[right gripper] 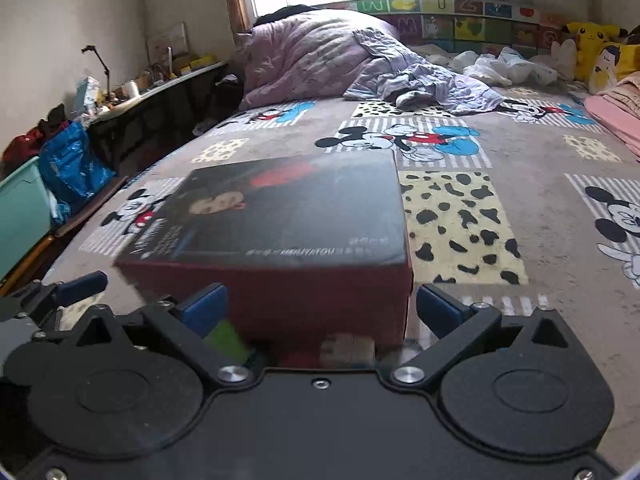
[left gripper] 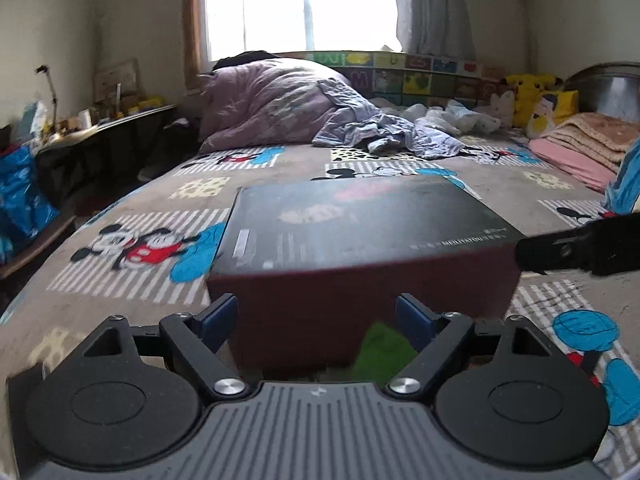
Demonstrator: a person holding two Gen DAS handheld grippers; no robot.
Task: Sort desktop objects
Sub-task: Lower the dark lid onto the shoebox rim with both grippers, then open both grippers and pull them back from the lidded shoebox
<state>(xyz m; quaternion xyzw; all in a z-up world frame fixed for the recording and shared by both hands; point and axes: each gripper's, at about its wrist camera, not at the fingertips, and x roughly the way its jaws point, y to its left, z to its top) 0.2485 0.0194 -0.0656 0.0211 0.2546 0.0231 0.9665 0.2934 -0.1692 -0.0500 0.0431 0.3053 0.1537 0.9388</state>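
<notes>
A flat dark red box with a black printed lid [left gripper: 360, 236] lies on the Mickey Mouse bedspread [left gripper: 132, 248]. It also shows in the right wrist view [right gripper: 280, 216]. My left gripper [left gripper: 318, 318] is open, its blue pads [left gripper: 218, 316] on either side of the box's near wall, with gaps. My right gripper [right gripper: 318, 306] is open too, its pads [right gripper: 438, 306] flanking the box's right near corner. A green object [left gripper: 380, 348] lies under the box's near edge, also seen from the right [right gripper: 226, 340], next to a tan block [right gripper: 348, 348].
A crumpled lilac duvet [left gripper: 280, 100] and clothes [left gripper: 384, 132] lie at the far end. Folded pink blankets [left gripper: 580, 148] and yellow plush toys [left gripper: 536, 100] sit far right. A cluttered desk [left gripper: 100, 124] and blue bag [left gripper: 20, 200] stand left of the bed.
</notes>
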